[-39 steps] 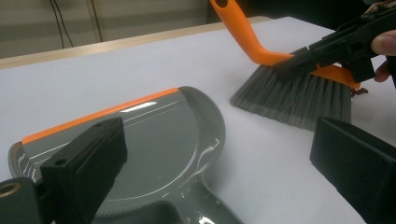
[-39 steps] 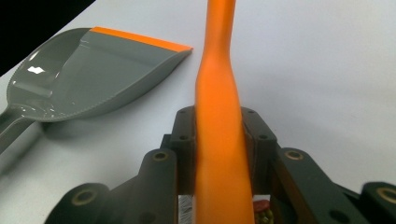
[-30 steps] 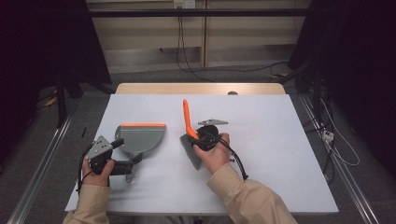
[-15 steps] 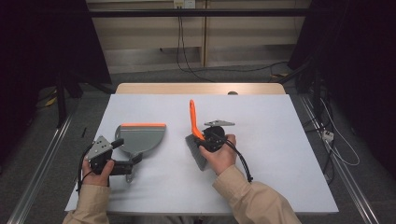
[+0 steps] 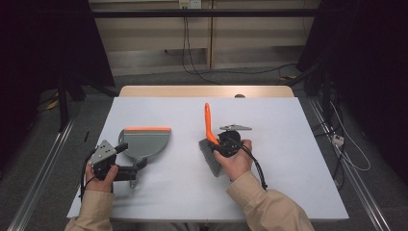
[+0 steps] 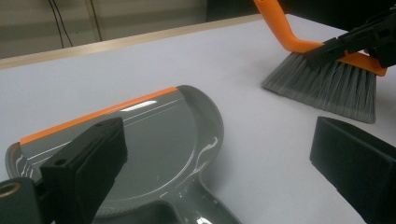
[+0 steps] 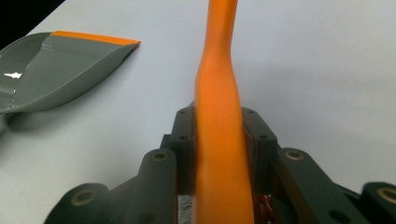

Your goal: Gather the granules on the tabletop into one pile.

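A grey dustpan (image 5: pixel 145 141) with an orange lip lies flat on the white table, left of centre. Its handle runs toward my left gripper (image 5: pixel 132 157), which stands open with a jaw on either side of the pan's handle end (image 6: pixel 187 210), neither one touching it. To its right, my right gripper (image 5: pixel 222 144) is shut on the orange handle (image 7: pixel 219 93) of a small brush (image 5: pixel 208 123). The handle rises upward; the grey bristles (image 5: pixel 210 160) rest on the table. In the left gripper view the brush bristles (image 6: pixel 327 88) sit right of the dustpan (image 6: pixel 154 135).
The white table (image 5: pixel 288 159) has a wooden strip along its far edge (image 5: pixel 202 90), with a small dark object (image 5: pixel 239 96) on it. Bare table lies right of the brush and between brush and dustpan. Cables and rails run on the floor around the table.
My right gripper has carried the brush a little to the right, away from the dustpan. The left gripper and the dustpan have stayed put.
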`<state>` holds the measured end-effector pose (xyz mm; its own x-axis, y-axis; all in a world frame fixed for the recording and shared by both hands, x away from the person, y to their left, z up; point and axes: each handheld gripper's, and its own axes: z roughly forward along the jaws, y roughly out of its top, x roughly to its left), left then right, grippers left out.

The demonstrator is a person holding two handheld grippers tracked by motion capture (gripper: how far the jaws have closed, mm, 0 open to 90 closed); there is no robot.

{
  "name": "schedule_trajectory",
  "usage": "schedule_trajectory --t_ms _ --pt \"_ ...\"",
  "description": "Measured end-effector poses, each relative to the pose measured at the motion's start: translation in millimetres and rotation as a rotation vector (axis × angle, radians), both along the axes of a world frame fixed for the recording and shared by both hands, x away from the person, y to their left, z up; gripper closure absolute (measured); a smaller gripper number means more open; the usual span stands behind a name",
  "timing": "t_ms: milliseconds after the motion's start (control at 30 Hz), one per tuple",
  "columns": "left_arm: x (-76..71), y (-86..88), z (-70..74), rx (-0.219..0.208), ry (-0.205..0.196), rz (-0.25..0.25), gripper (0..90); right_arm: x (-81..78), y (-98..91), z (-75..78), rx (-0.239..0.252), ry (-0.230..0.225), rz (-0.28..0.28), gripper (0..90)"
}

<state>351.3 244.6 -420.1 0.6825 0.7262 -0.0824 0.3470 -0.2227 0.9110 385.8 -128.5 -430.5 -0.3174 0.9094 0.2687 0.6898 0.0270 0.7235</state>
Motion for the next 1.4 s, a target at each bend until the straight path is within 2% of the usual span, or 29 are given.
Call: schedule_trajectory --t_ms 567,767,867,1000,1100,1200,1300,1367,1400 --pt "0.2 -0.6 -0.2 0.005 -0.003 -0.002 3.7 -4.5 -19.6 1.1 0.015 -0.001 -0.028 70.7" --pt "0.8 -1.0 -0.6 0.010 -0.004 -0.002 3.7 -3.7 -21.4 5.8 0.078 -0.014 -0.025 71.2" --pt "1.0 -1.3 -0.9 0.007 0.000 -0.003 3.7 -1.9 -16.7 11.9 0.093 -0.034 -0.013 71.2" --pt "1.3 -1.2 -1.1 0.006 0.001 -0.006 3.7 1.7 -1.0 16.7 0.105 -0.044 0.016 71.2" --pt "1.3 -0.7 -0.8 -0.002 0.001 -0.004 3.7 4.9 16.7 15.3 0.107 -0.047 0.045 71.2" --pt "1.0 -0.2 -0.6 -0.005 0.001 -0.001 3.7 7.7 34.3 10.6 0.125 -0.032 0.069 71.2" --pt "1.4 0.5 -0.7 0.003 -0.002 -0.007 3.7 10.5 46.5 3.0 0.101 -0.016 0.083 71.2" --pt "1.0 0.5 -0.7 -0.002 0.001 -0.004 3.7 11.5 47.2 -0.5 0.072 -0.013 0.077 71.2" --pt "1.0 0.7 -0.8 -0.003 0.000 -0.003 3.7 11.9 44.5 -0.8 0.073 -0.003 0.068 71.1"
